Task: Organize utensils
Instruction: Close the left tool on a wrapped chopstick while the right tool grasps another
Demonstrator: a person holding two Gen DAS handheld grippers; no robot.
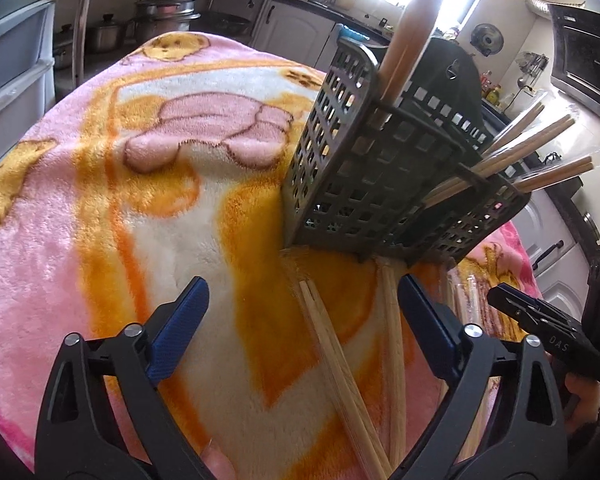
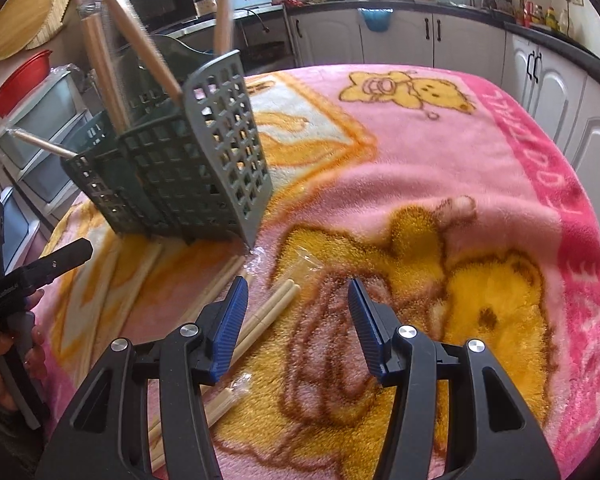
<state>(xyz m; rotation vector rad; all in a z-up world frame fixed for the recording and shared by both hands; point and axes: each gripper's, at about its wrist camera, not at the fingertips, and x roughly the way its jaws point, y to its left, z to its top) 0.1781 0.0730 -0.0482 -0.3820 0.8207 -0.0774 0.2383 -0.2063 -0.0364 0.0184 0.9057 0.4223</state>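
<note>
A dark grey perforated utensil caddy [image 1: 364, 168] stood on the pink and orange blanket [image 1: 100, 208], divided into compartments. Wooden chopsticks [image 1: 540, 152], some in clear wrappers, leaned out of its compartments. More loose chopsticks [image 1: 336, 360] lay on the blanket just in front of it. The left gripper [image 1: 300, 308] hung spread wide above those, gripping nothing. The right gripper [image 2: 298, 312] stood half apart and empty beside another pair [image 2: 268, 312].
</note>
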